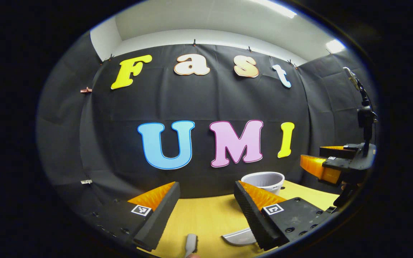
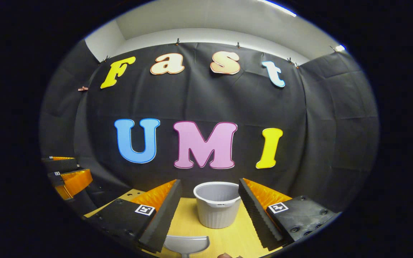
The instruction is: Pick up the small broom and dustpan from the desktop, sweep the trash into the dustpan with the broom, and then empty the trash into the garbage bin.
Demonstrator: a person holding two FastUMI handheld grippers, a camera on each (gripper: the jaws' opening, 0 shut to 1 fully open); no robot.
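In the left gripper view, the left gripper (image 1: 206,211) is wide open, and nothing sits between its 2 fingers. It hangs above the yellow table (image 1: 206,218). Down at 6 o'clock, between the fingers, lies a small grey handle, likely the broom (image 1: 191,244). Just beside it, toward 5 o'clock, a pale grey piece of the dustpan (image 1: 238,237) peeks out from under the finger on that side. The bin (image 1: 264,181) stands farther back on the table at 1 o'clock from the gripper. Far off at 3 o'clock the right gripper (image 1: 321,161) is in the air, open too.

In the right gripper view, the right gripper (image 2: 210,211) is also wide open and grips nothing. The bin (image 2: 216,209) stands upright straight ahead at 12 o'clock, between the 2 fingers but not touching them. The dustpan (image 2: 186,244) lies flat on the table (image 2: 235,240) at 6 o'clock, near the bin. The left gripper (image 2: 66,175) floats at 9 o'clock.
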